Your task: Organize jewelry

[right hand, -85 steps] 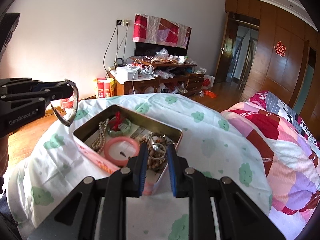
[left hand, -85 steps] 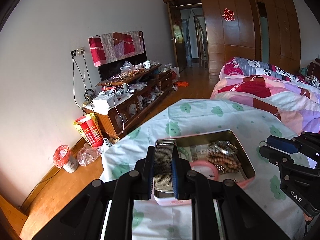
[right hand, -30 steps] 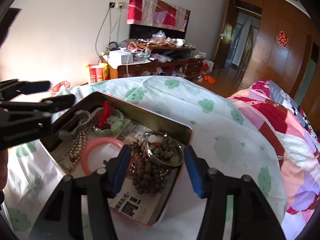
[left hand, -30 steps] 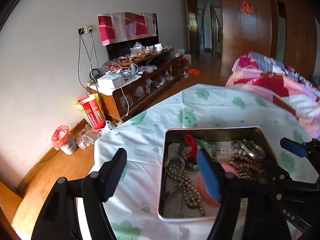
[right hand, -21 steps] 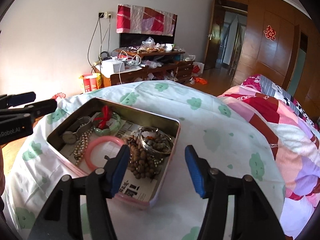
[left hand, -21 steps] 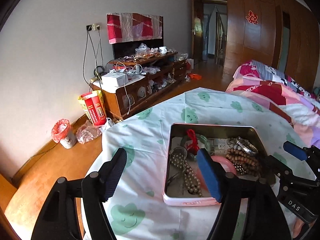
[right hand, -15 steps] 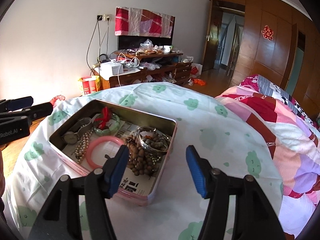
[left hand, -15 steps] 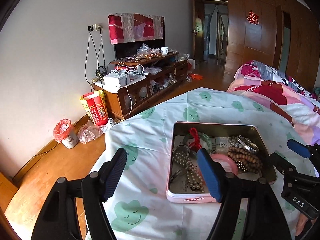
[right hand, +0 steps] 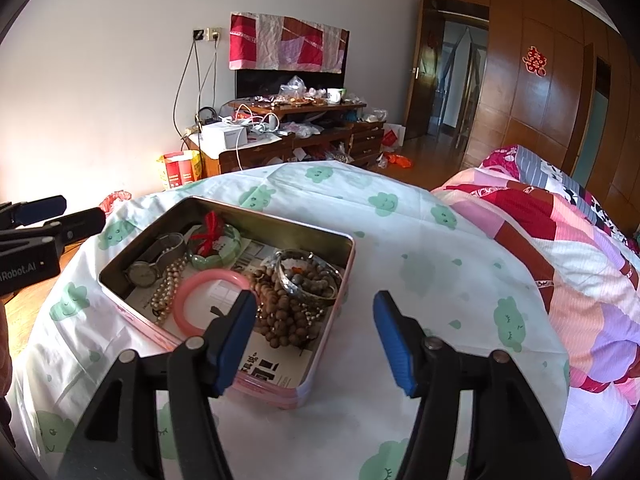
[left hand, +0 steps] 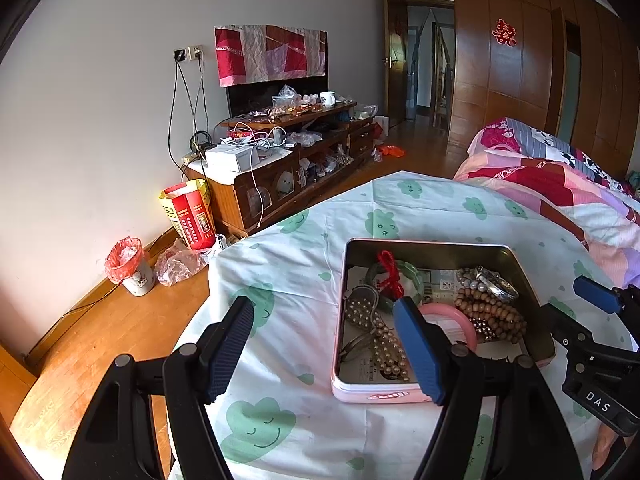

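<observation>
I hold both my left hand-held gripper (left hand: 324, 344) and right hand-held gripper (right hand: 314, 336) wide open and empty above the jewelry tin (right hand: 332, 280).

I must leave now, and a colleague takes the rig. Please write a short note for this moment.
Left gripper: open, empty, over the tin's left edge.
Right gripper: open, empty, near the tin's right corner.
In the tin on the cloud-print cloth: watch, pearl strand, green bangle, pink bangle, wooden beads, silver bangle.
Nothing lies outside the tin; perhaps only checking is left.
</observation>
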Tool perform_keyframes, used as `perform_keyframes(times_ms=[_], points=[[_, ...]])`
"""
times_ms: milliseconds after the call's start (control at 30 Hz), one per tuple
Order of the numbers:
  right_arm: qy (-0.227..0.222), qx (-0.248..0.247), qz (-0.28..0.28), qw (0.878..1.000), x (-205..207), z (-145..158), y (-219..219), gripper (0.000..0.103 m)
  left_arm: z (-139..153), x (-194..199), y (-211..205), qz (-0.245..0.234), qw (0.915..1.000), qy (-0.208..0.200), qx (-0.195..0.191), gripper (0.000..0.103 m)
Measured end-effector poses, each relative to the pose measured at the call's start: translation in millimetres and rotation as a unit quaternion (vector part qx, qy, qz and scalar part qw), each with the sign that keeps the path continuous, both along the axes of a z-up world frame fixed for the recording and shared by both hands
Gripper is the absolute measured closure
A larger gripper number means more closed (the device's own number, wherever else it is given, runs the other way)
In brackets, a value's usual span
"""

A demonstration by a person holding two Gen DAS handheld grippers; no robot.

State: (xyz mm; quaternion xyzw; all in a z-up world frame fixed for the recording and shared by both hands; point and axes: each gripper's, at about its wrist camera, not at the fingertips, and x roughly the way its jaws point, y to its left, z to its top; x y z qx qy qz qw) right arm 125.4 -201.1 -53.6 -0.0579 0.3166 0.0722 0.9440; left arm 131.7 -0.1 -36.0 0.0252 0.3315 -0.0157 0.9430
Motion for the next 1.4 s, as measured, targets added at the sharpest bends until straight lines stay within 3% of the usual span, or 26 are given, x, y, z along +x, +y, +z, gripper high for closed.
perform_keyframes(times_ms=[1400], points=[[0.001, 0.003, 0.001, 1.0, 1, -4, 1, 0.036, -14, 5, -4, 0.001, 0.9999, 0.011, 0.013, 0.03]])
